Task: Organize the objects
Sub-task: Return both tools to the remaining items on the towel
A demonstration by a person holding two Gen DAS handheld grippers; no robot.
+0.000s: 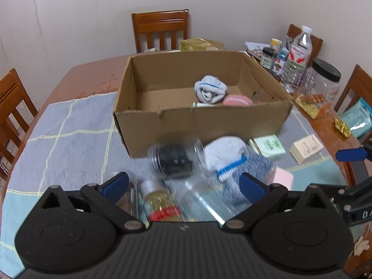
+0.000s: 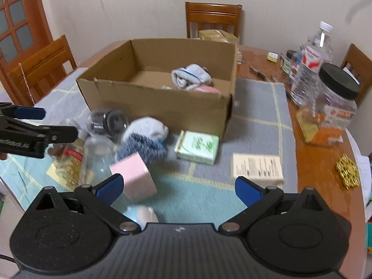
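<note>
— Looking at the big cardboard box [image 2: 162, 107] first, what did you see?

— It sat on the surface [image 2: 311, 162], and a rolled sock [image 2: 190, 75] and something pink were already inside. So I think the job was partly done.

— What was still outside?

— A pile right in front of the box: a fluffy sock bundle [image 2: 145, 137], a dark jar on its side [image 1: 175, 157], a clear bottle [image 2: 98, 155], a green box [image 2: 197, 147], a white box [image 2: 257, 168] and a pink box [image 2: 136, 176].

— And the claws?

— The left claw [image 1: 183, 187] was wide open above the bottles, holding nothing. The right claw [image 2: 179, 190] was wide open too, with the pink box just by its left finger.

— What next?

— I think a claw had to go down, pinch one thing, and lift it over the box wall.

— Anything hard to see?

— The pile was blurry. The near wall hid the box floor.
</note>
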